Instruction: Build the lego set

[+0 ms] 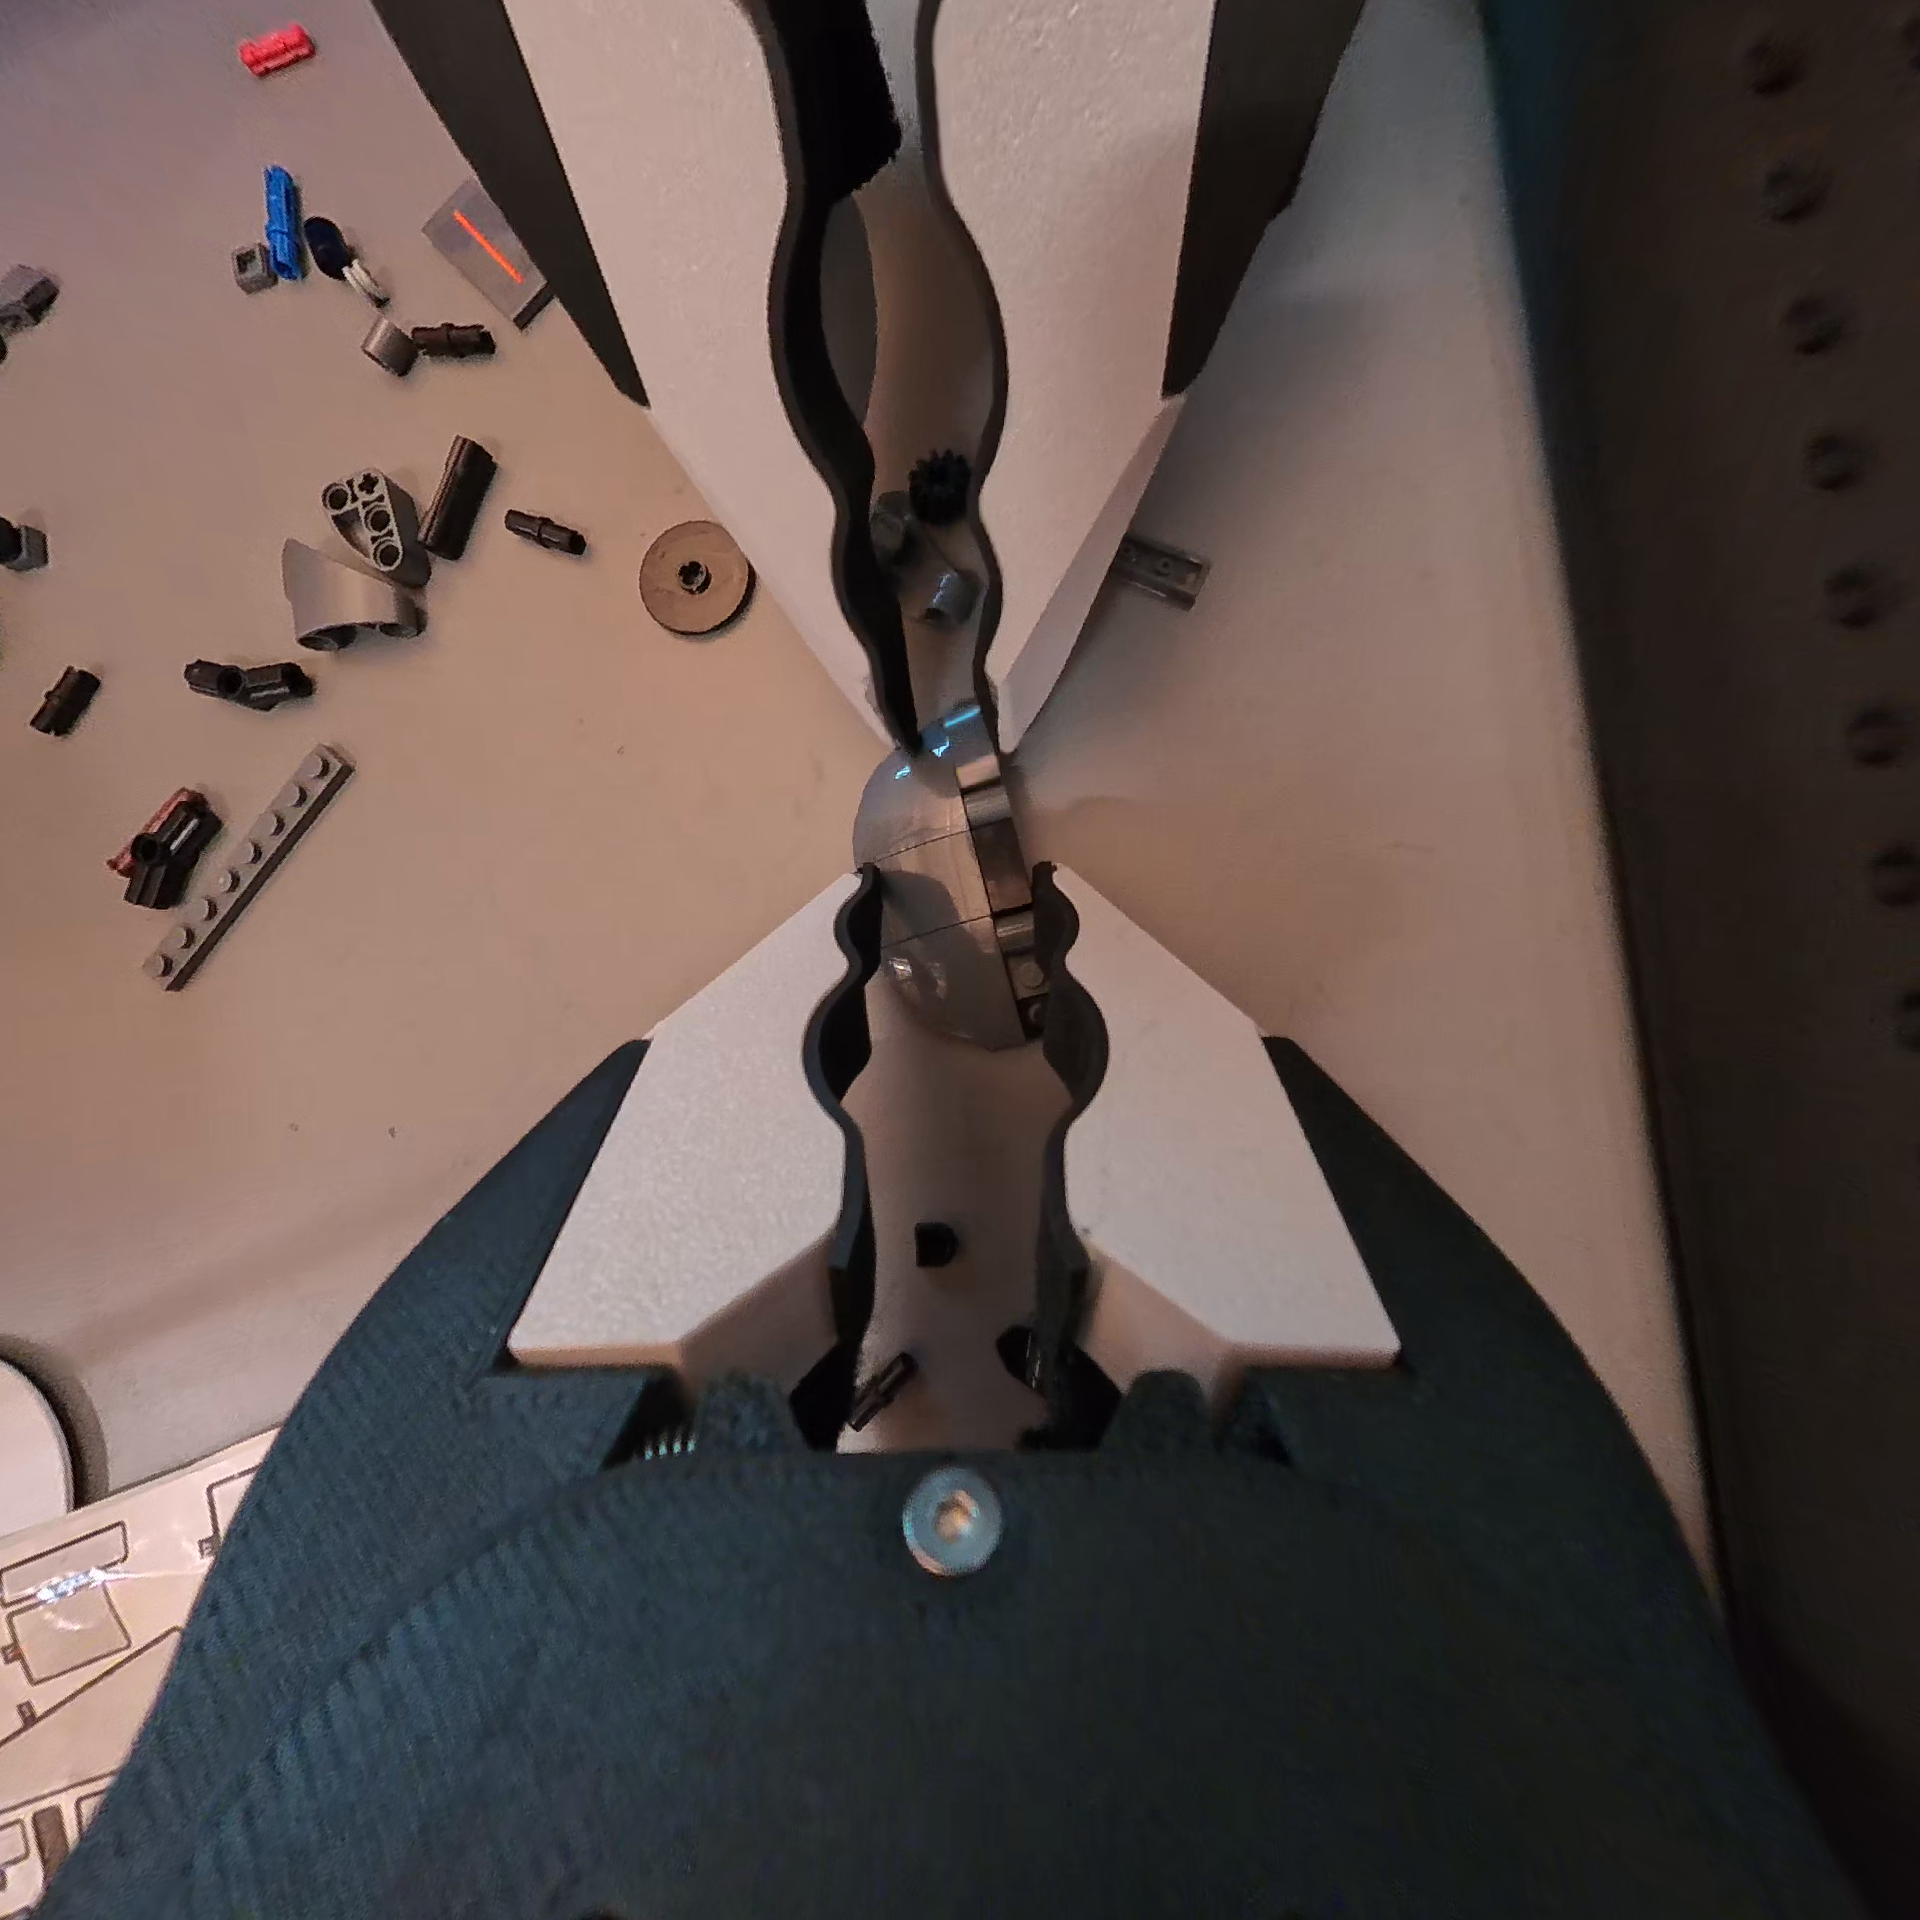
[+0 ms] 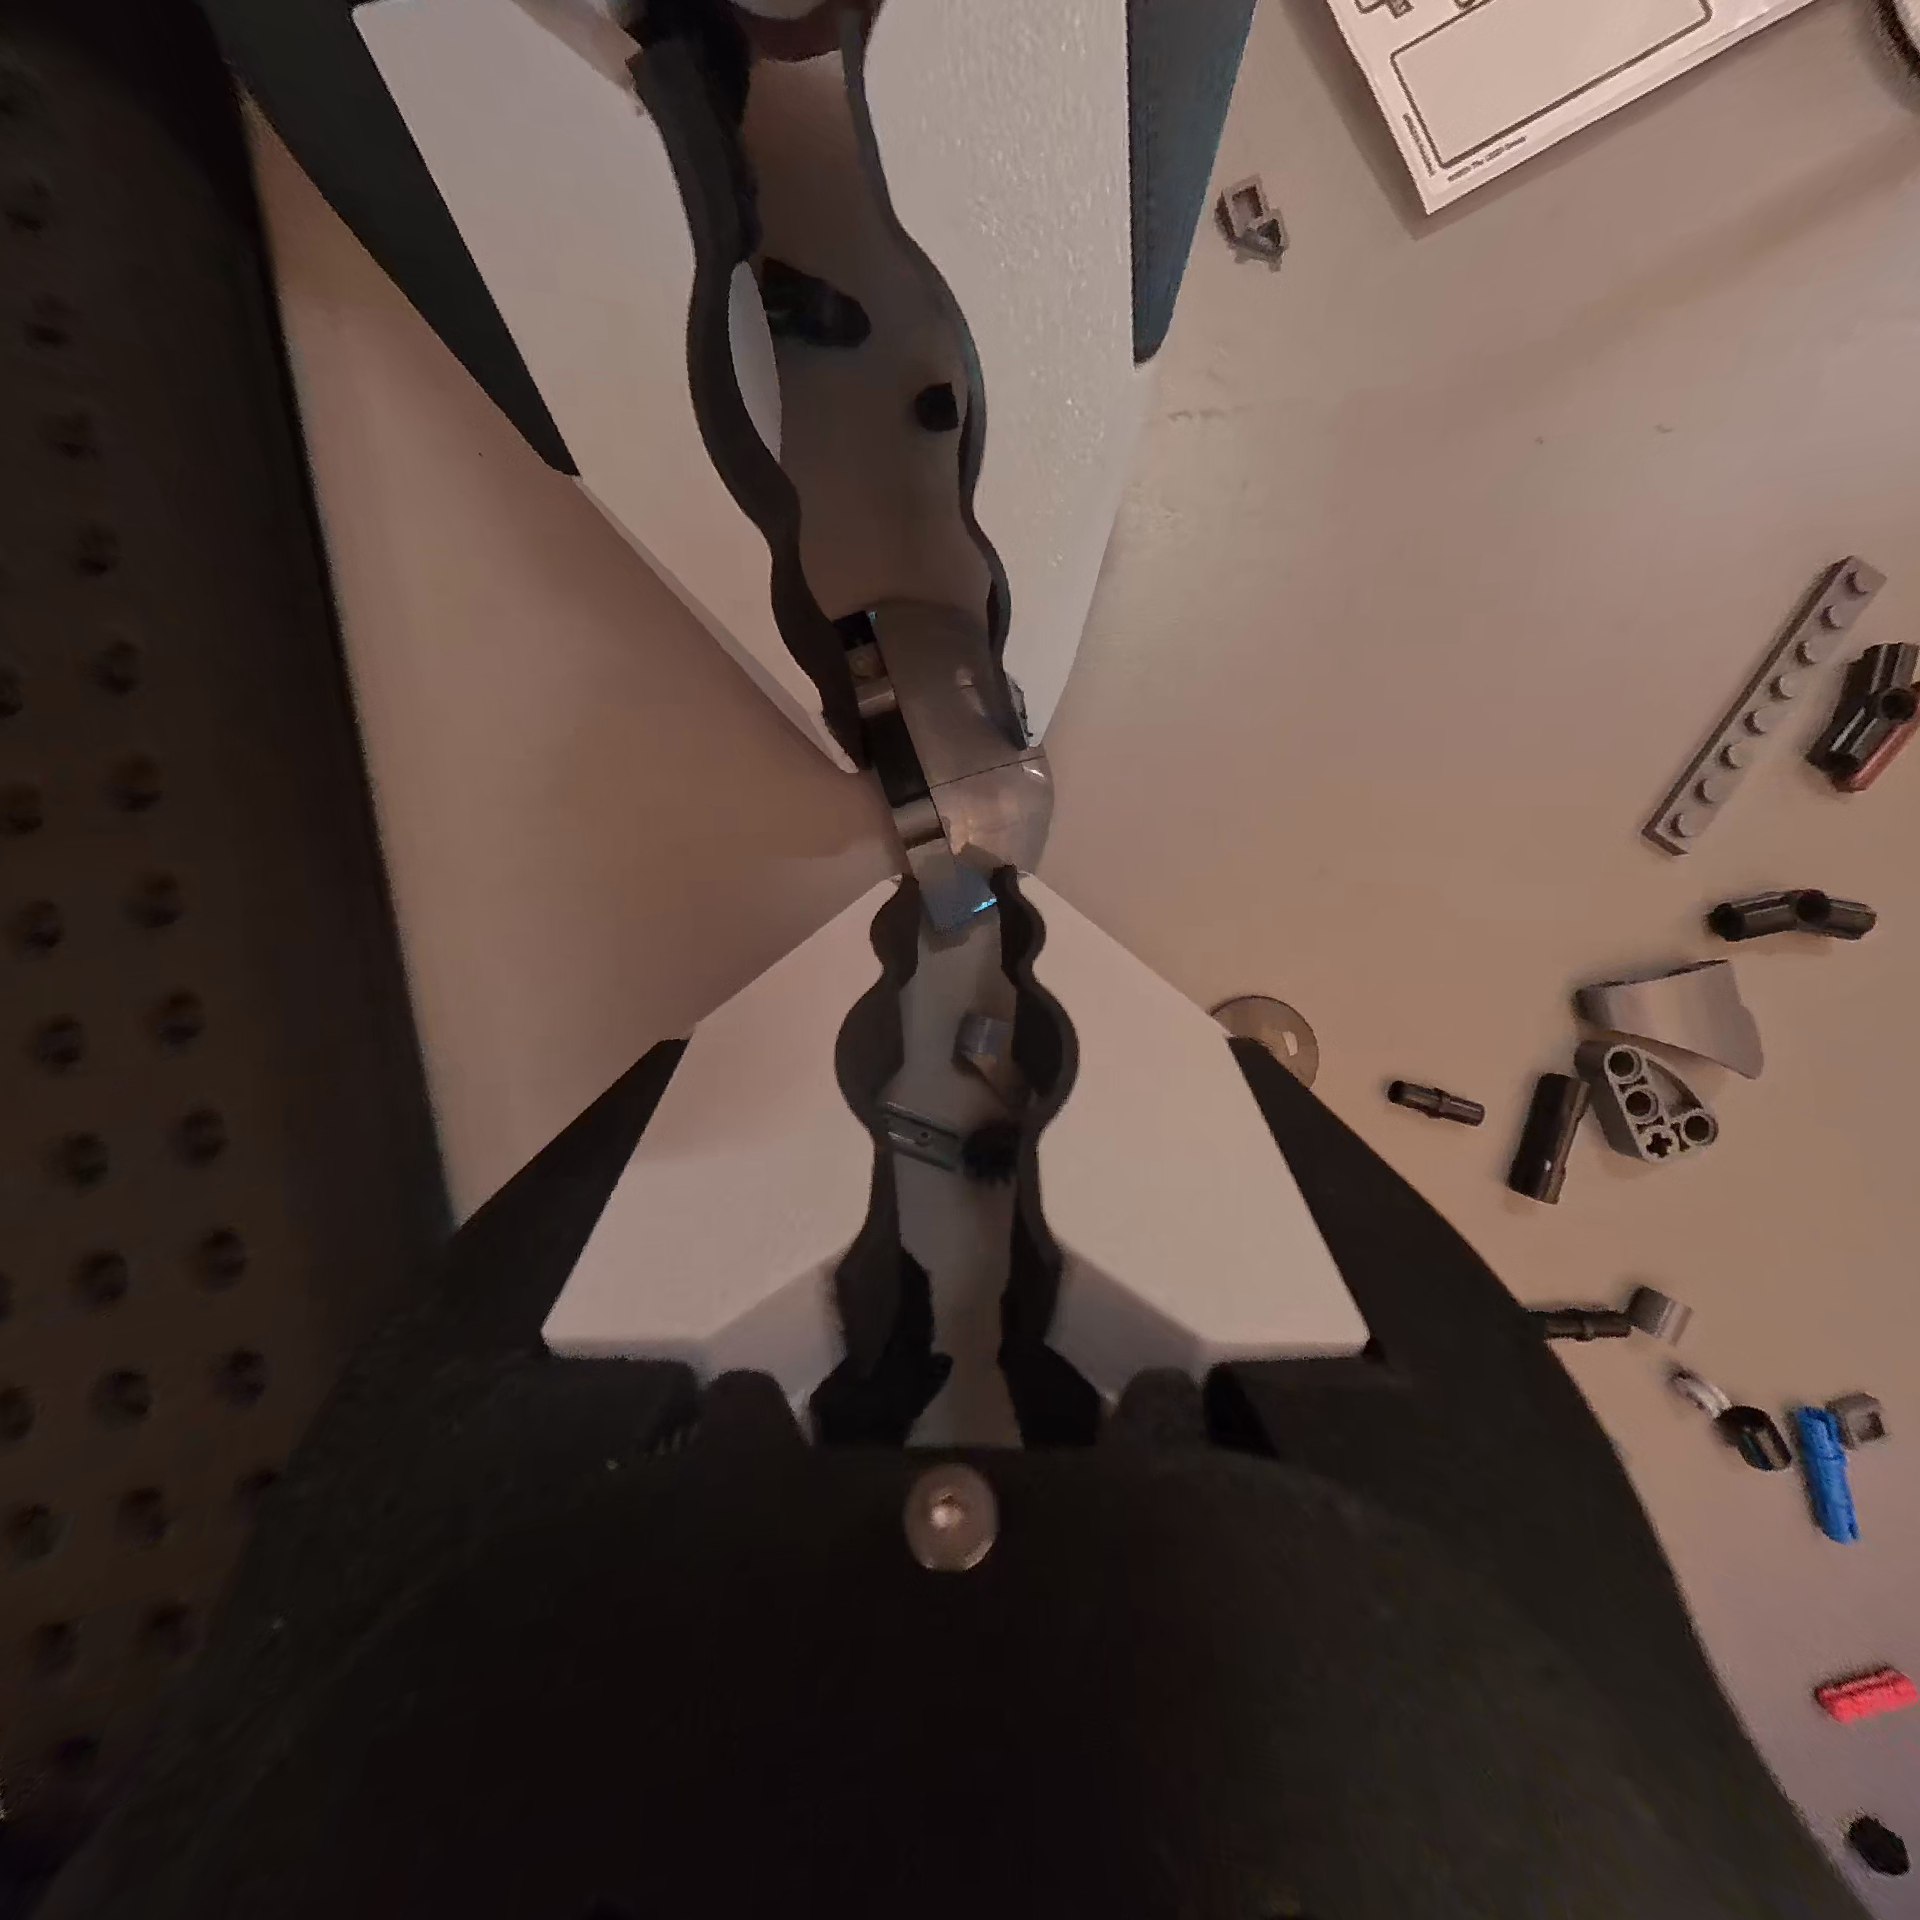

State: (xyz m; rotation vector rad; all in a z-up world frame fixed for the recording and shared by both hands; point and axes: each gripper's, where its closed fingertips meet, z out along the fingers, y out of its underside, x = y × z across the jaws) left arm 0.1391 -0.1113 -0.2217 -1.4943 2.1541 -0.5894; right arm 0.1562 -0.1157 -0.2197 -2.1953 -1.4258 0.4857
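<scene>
The grey domed lego assembly (image 1: pixel 940 883) is pinched from opposite ends, held above the counter (image 1: pixel 540 935): its lower end is clamped by the left gripper (image 1: pixel 951 935), while the right gripper (image 2: pixel 961 904), directly opposite, is closed on its far edge.

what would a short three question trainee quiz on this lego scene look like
1. True or false: both grippers grip the grey domed assembly.
2. Which colour is the small brick at the far edge of the table? A red, B green, C yellow.
3. Fill in: the long grey studded plate lies ___ on the table.

Key: 1 true; 2 A; 3 flat.
</scene>
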